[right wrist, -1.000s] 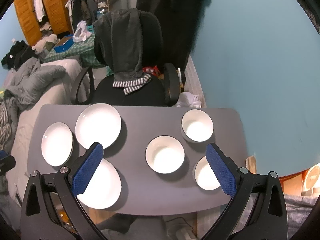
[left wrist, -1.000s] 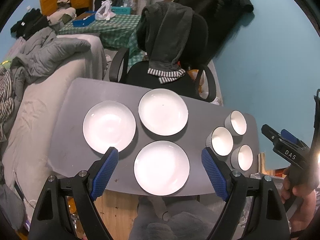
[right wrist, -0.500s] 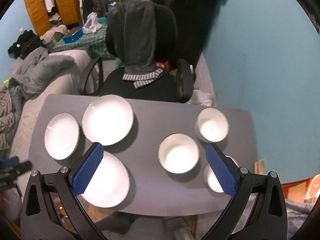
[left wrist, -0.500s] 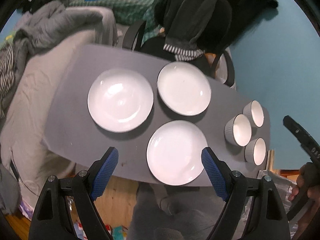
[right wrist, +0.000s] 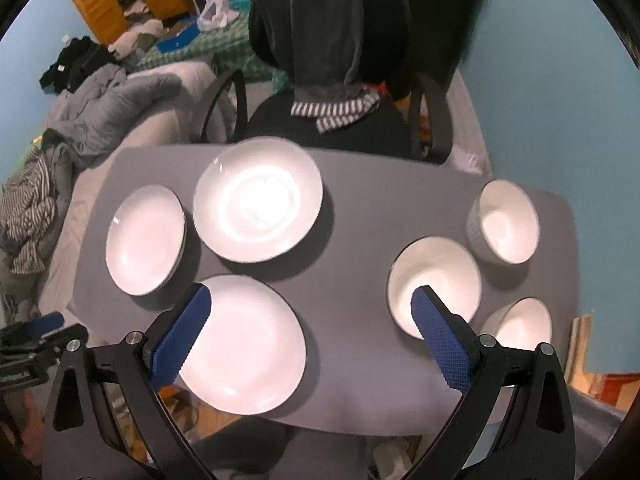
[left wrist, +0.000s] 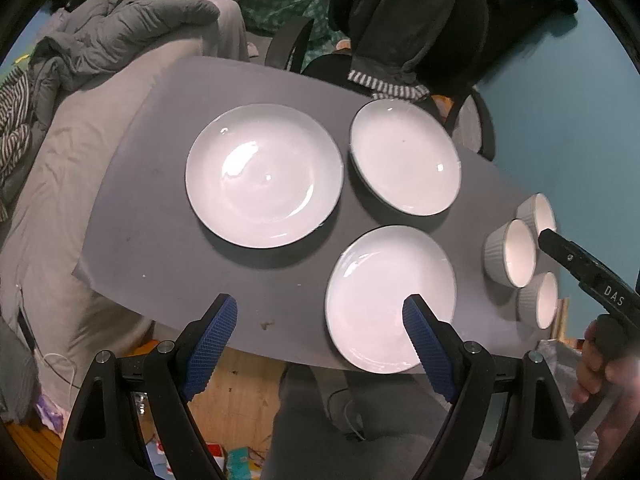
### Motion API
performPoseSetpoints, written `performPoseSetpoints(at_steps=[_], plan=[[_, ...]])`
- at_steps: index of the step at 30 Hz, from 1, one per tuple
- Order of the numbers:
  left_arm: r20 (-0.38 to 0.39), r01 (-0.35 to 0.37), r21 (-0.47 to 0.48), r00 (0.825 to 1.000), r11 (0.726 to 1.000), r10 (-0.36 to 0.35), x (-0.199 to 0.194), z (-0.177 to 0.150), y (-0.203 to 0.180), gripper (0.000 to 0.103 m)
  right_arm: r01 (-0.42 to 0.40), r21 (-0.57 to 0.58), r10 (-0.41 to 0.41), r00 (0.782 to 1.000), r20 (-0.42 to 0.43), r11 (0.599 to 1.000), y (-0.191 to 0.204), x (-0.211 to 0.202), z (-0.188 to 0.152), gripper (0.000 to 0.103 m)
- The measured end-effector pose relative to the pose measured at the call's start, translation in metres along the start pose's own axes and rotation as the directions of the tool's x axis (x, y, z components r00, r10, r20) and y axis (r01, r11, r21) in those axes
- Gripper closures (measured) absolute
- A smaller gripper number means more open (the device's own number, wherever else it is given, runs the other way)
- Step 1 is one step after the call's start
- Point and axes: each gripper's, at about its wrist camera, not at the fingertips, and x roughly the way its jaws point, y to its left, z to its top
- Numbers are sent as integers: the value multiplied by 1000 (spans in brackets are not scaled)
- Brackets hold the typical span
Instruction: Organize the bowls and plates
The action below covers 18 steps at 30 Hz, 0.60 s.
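Observation:
Three white plates lie on a grey table (left wrist: 152, 216): a left plate (left wrist: 264, 180), a far plate (left wrist: 404, 156) and a near plate (left wrist: 390, 296). Three white ribbed bowls stand at the table's right end: middle bowl (left wrist: 510, 252), far bowl (left wrist: 538, 212), near bowl (left wrist: 538, 300). My left gripper (left wrist: 320, 320) is open and empty above the table's near edge, beside the near plate. My right gripper (right wrist: 308, 312) is open and empty, above the table between the near plate (right wrist: 244, 344) and the middle bowl (right wrist: 436, 280). It also shows in the left wrist view (left wrist: 580, 272).
A black office chair (right wrist: 332, 60) draped with dark clothes stands behind the table. A bed with grey bedding (left wrist: 120, 32) lies to the left. A blue wall (right wrist: 560, 100) is at the right. The floor below the near table edge is cluttered.
Both grippers have moved down and closer to the table. The left one has shifted left of the near plate. Plates and bowls have not moved.

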Motion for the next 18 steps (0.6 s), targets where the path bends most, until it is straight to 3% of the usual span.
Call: performPoseSetpoints(at_steps=[6,12,15,18], plan=[[-23,39,4,999,999,-39,25,-4,3,17,9,-48,-11,999,-45,999,4,31,-8,7],[-43,34,21,999,999,-33,47,-6,1,17,7,-91,-13,997,-71,996,4,49,-16,9],[-51,47,19,998,999,-46,60,-7,0,17,-15,-87,6,995,-104,996,3,66,-21,24],[-79,48,-4,996,999,-48,74,-11,2,17,-10,-84,-3,989,-146,996,0,83,-27,25]])
